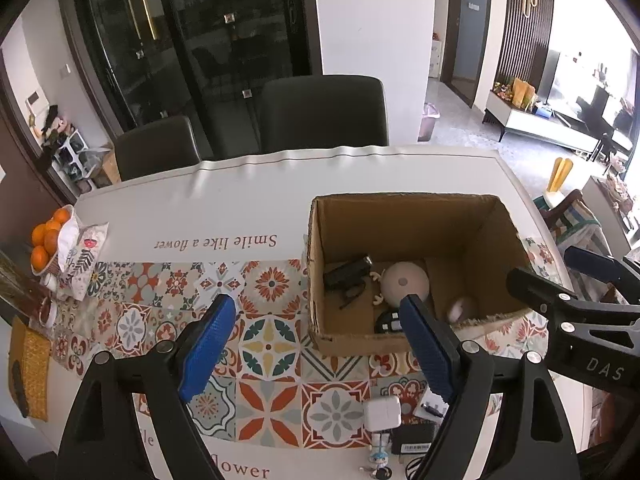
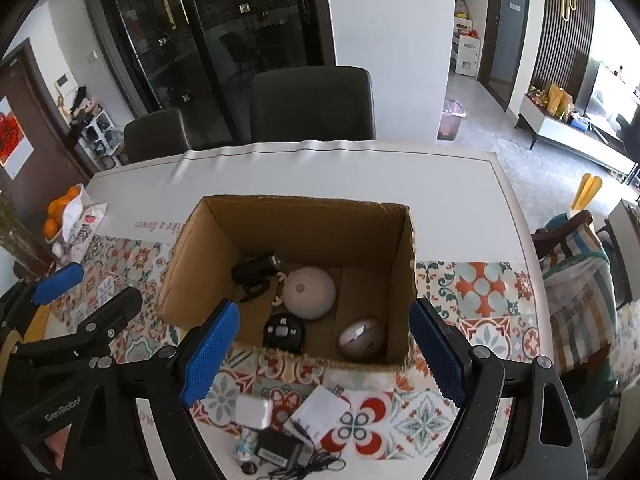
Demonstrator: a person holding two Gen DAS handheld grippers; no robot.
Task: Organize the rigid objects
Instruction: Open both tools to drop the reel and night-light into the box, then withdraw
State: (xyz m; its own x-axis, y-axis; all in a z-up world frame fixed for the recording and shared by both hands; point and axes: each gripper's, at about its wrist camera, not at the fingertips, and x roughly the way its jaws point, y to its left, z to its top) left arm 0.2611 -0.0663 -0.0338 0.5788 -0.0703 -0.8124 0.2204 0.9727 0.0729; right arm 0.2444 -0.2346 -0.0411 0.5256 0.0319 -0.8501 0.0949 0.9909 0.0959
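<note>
Both tools are empty, jaws wide apart: left gripper [image 1: 316,344], right gripper [image 2: 324,356].

Nearest, at bottom centre of the right wrist view, the remaining items lie on the patterned table runner [image 2: 488,292]: white charger cube [image 2: 253,411], white packet [image 2: 318,410], black adapter w/ cable [image 2: 278,451].

Beyond them stands the cardboard box [image 2: 304,216], which already holds a beige dome [image 2: 310,293], a round pinkish item [image 2: 363,338] and black pieces.

Suggested next pick: the cube. Approach from above, centre it between the pads and close on its flat sides. Keep clear of the cable.
</note>
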